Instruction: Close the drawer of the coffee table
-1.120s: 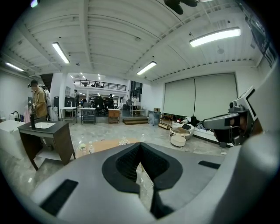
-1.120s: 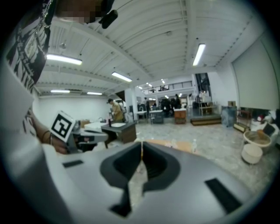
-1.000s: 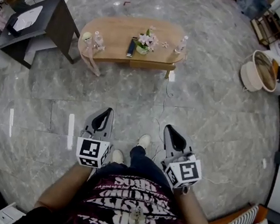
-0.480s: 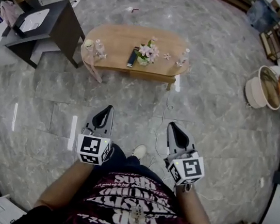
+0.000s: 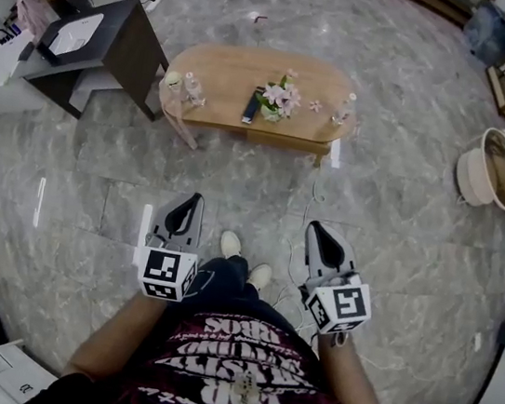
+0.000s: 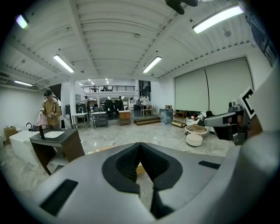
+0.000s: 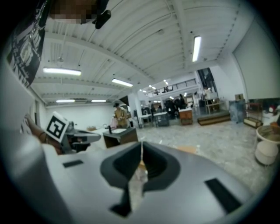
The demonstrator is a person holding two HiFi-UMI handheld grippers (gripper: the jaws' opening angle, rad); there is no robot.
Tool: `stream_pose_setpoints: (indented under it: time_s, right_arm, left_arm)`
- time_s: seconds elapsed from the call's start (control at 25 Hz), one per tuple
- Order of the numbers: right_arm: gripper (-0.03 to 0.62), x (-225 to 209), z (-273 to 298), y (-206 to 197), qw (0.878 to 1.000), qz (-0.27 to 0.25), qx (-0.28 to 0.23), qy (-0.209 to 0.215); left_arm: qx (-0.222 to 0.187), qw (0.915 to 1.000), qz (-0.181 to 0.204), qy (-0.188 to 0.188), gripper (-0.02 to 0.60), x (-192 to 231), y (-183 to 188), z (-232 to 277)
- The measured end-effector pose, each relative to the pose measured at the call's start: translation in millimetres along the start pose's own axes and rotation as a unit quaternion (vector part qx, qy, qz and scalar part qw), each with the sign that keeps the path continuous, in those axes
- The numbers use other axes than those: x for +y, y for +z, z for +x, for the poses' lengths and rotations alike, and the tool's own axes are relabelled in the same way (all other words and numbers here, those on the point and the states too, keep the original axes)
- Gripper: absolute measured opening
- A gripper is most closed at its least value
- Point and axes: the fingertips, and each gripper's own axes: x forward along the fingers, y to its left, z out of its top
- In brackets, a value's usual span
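Coffee table (image 5: 243, 77) well ahead of left gripper (image 5: 197, 200), right gripper (image 5: 314, 225); fingers (image 5: 180, 220) of both clenched, empty.

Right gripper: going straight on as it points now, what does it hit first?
Likely the oval light-wood coffee table, near its right end in the head view. Grey marble floor lies between it and the shut, empty right gripper; depth is uncertain.

coffee table (image 5: 223, 73) slightly nearer, left shoe (image 5: 230, 244) stepped forward

The shirt (image 5: 250, 375) is showing white lettering, upside down and too warped to read; nothing else is legible.
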Motion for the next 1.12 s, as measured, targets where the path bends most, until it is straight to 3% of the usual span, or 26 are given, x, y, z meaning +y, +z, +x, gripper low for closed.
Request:
stream_pose_setpoints:
  time_s: [0.72, 1.12]
  right_arm:
    - [0.035, 1.4, 70.2, -11.0, 0.999, 0.004, 0.044, 0.018]
    - [0.035, -14.0, 115.6, 39.3, 0.999, -0.031, 0.031, -0.011]
  left_arm:
    - [0.026, 0.9995, -0.016, -0.012, 0.023, 29.0, -17.5, 47.5]
    - [-0.015, 0.9991, -0.021, -0.034, 0.023, 65.2, 27.7, 106.7]
